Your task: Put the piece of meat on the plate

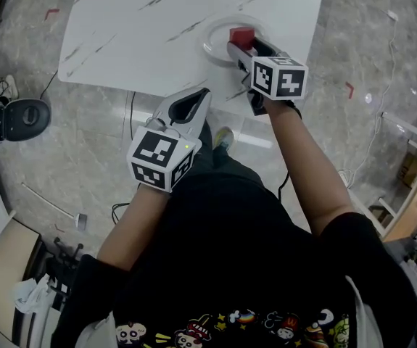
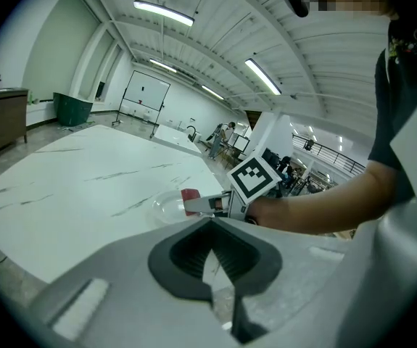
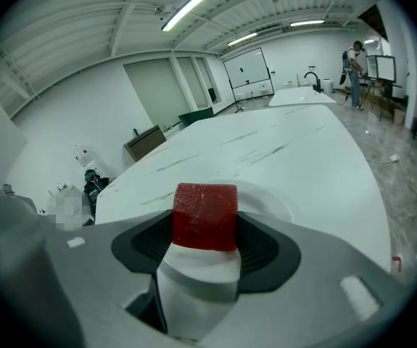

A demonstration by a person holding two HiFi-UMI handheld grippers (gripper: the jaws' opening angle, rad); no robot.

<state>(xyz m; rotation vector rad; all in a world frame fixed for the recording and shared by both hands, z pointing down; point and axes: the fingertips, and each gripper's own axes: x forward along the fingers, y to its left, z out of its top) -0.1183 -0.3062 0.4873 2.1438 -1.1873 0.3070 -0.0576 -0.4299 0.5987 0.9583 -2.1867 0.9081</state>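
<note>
meat: red cube [image 3: 204, 216] pinched at the jaw tips of the right gripper [image 1: 240, 46], over the plate [image 1: 209, 49] — contact with it can't be told
left gripper [image 1: 197, 101]: jaws together on nothing, short of the table [image 1: 150, 27]
handling: probably light, soft, a little slick
hold: the flat opposite sides, gently — a hard squeeze likely dents it

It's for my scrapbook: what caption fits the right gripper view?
The right gripper holds the red piece of meat in its jaws, over the white plate.
</note>
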